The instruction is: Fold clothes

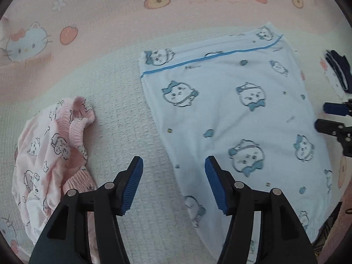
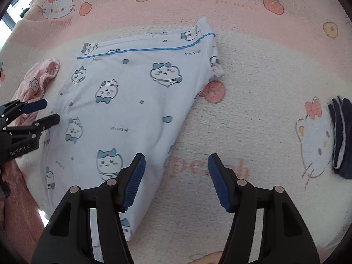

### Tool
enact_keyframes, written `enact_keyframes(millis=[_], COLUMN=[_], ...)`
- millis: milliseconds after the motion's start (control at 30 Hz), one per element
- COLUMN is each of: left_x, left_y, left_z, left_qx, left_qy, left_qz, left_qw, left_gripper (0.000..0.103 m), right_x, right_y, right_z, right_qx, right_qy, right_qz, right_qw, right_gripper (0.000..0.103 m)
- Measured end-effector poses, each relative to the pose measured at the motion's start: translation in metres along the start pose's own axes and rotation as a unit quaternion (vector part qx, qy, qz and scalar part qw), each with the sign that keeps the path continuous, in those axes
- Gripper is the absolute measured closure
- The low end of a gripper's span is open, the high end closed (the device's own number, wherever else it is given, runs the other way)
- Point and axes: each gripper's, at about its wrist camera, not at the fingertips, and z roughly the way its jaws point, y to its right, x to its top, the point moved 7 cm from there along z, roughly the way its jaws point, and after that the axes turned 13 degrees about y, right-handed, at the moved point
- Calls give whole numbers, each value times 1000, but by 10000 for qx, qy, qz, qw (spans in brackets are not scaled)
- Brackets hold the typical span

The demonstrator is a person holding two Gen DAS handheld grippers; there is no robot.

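A light blue garment (image 1: 237, 118) printed with cartoon faces and a blue piping line lies flat and folded lengthwise on the bedspread; the right wrist view shows the same light blue garment (image 2: 123, 110). My left gripper (image 1: 173, 165) hangs open over the garment's left edge, nothing between its blue pads. My right gripper (image 2: 177, 161) is open over the garment's right edge, its left pad above the cloth and its right pad above the bedspread. Each gripper appears in the other view: the right gripper (image 1: 323, 115) at the garment's right side, the left gripper (image 2: 51, 111) at its left side.
A crumpled pink garment (image 1: 52, 154) with cartoon prints lies left of the blue one; a bit of the pink garment (image 2: 39, 79) shows in the right wrist view. A folded dark navy garment (image 2: 342, 136) lies far right. All rest on a pink and cream cartoon-cat bedspread (image 2: 253, 88).
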Motion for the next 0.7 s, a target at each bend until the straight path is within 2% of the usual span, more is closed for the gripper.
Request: enact_keyframes(millis=[67, 133, 200, 300, 333, 433, 500, 533, 633, 700], left_x=[-3, -16, -32, -43, -45, -48, -54, -58, -81, -86], left_y=[20, 31, 29, 12, 5, 2, 15, 22, 34, 31], left_z=[-7, -1, 7, 4, 0, -18, -25, -24, -9, -9], left_qx=[-392, -280, -67, 134, 188, -139, -541, -569, -31, -45], left_qy=[88, -17, -233, -394, -400, -295, -229, -265, -695, -612], left_qz=[13, 203, 333, 107, -56, -607, -743, -677, -244, -364], left_qw=[9992, 9994, 9992, 9991, 9990, 9976, 9955, 9957, 9973, 9975], left_gripper=[42, 42, 40, 40, 40, 40, 40, 40, 40, 40], right_x=[-12, -25, -33, -43, -47, -60, -69, -72, -77, -79], right_y=[-12, -24, -30, -26, -27, -34, -40, -42, -45, -49], right_z=[5, 1, -3, -13, -17, -27, -31, -33, -33, -30], right_qx=[42, -150, -105, -5, 142, 510, 673, 736, 551, 406], right_qy=[-203, -252, -364, -449, -450, -456, -463, -467, -474, -544], right_qz=[-187, -691, -761, -362, -182, 298, 549, 642, 269, 46], right_qw=[9996, 9972, 9964, 9983, 9987, 9972, 9951, 9941, 9970, 9977], right_gripper=[41, 39, 38, 38, 38, 38, 38, 38, 38, 38])
